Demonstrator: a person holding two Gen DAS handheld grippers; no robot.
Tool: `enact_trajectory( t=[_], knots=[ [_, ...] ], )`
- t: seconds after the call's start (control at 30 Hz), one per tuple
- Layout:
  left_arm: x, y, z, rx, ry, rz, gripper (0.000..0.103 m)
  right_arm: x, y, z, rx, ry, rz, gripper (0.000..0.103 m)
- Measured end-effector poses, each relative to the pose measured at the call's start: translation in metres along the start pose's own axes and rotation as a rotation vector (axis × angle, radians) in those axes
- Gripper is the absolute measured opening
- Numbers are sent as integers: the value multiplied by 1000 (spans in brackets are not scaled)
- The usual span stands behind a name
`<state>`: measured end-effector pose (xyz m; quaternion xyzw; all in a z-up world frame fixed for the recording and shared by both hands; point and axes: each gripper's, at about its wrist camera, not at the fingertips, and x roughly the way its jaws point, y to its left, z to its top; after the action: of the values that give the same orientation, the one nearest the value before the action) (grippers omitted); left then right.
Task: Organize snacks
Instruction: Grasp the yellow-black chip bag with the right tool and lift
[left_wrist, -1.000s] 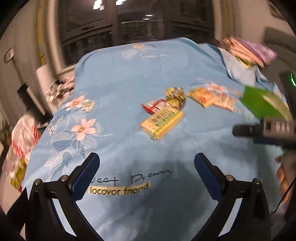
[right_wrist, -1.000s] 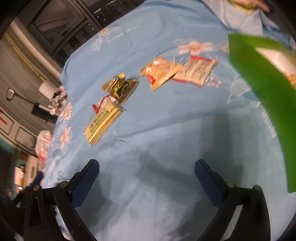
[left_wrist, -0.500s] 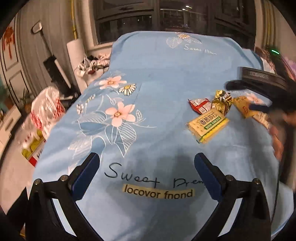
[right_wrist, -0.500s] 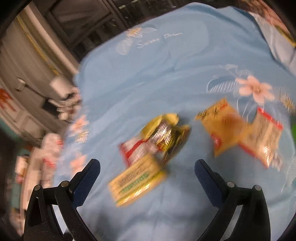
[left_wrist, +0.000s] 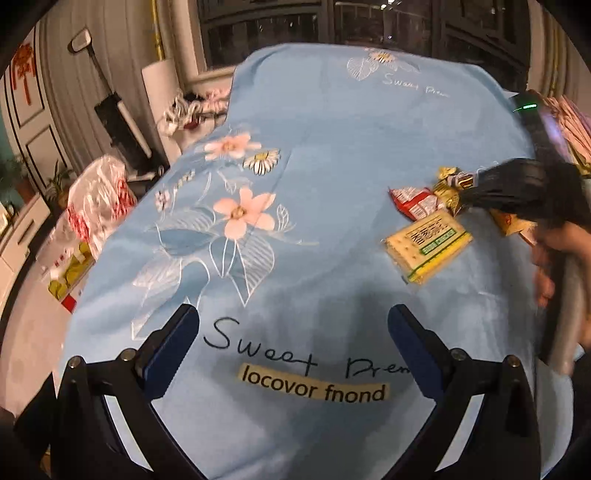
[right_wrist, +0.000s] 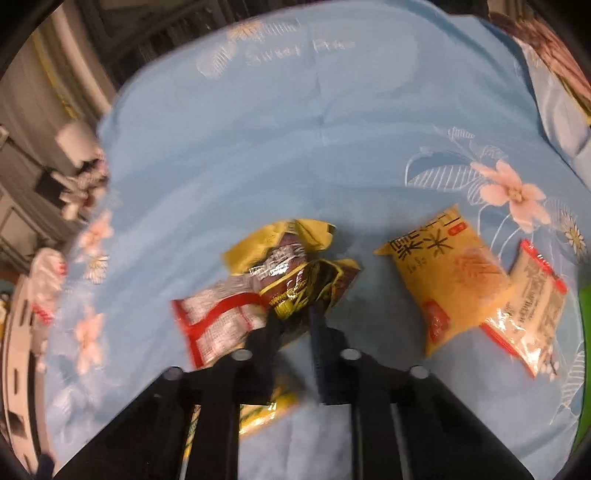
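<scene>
The left claw (left_wrist: 291, 339) is hovering wide open over the blue floral cloth (left_wrist: 332, 155). Beyond it and to its right, the yellow cracker pack (left_wrist: 428, 243) is lying flat, with the red packet (left_wrist: 413, 203) just behind that pack.

Snack wrappers in yellow, red and brown on a flowered sky-blue cloth

The tablecloth (left_wrist: 332, 155) is light blue, printed with pink blossoms, white daisies, white-outlined leaves, dark script lettering and a cream label with black letters. The cracker pack (left_wrist: 428, 245) is pale yellow with green bands and dark characters. The red-and-white packet (right_wrist: 218, 325) has red edges and a red stripe. The crinkled wrapper (right_wrist: 295, 277) is glossy dark brown and yellow with silver glints. The orange-yellow pouch (right_wrist: 447, 277) carries dark characters and red marks. The clear sachet (right_wrist: 532, 310) is beige with red borders. The left gripper (left_wrist: 291, 332) has black arms and dark blue finger pads (left_wrist: 170, 350).
</scene>
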<state>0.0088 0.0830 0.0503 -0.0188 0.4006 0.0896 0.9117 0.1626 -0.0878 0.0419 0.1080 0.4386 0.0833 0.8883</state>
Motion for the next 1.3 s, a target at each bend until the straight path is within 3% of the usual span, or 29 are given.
enact_trajectory(
  t=[0.13, 0.23, 0.3, 0.33, 0.37, 0.4, 0.43, 0.57, 0.63, 0.7, 0.83, 0.9, 1.03, 1.13, 1.23, 1.3],
  knots=[
    [6, 15, -1, -110, 55, -89, 102, -44, 10, -13, -114, -40, 29, 6],
    [5, 18, -1, -138, 49, -105, 102, -58, 21, -10, -203, -21, -30, 6],
    [7, 15, -4, -122, 52, -73, 102, -54, 24, -3, -200, 4, -48, 18],
    [9, 13, -5, -112, 60, -59, 102, -49, 24, 2, -184, 22, -47, 43],
    [11, 12, -6, -101, 72, -50, 102, -41, 26, 7, -166, 44, -47, 81],
    [14, 10, -8, -88, 88, -53, 102, -28, 25, 13, -142, 59, -65, 95],
    [14, 9, -9, -81, 98, -63, 102, -25, 23, 14, -120, 51, -86, 101],
    [8, 11, -7, -74, 103, -125, 102, 7, 28, 28, -78, 20, -115, 101],
    [4, 13, -4, -59, 76, -150, 102, 30, 30, 33, -112, 50, -199, 98],
    [5, 15, -1, -44, 65, -118, 102, 50, 29, 34, -112, 104, -227, 63],
    [13, 20, -3, -16, 90, -41, 102, 47, 32, 32, -142, 58, -232, 42],
    [16, 25, -5, -21, 106, -63, 102, 36, 30, 29, -127, 60, -206, 41],
    [20, 30, -10, -17, 125, -76, 102, -21, 26, 6, -125, -19, -40, 41],
    [20, 30, -14, 18, 114, -39, 102, -71, 25, -37, -140, -42, 46, 41],
    [18, 27, -20, 68, 96, -26, 102, -102, 21, -83, -125, -6, 111, 41],
    [16, 23, -24, 96, 90, -28, 102, -116, 14, -112, -122, 7, 119, 41]
  ],
)
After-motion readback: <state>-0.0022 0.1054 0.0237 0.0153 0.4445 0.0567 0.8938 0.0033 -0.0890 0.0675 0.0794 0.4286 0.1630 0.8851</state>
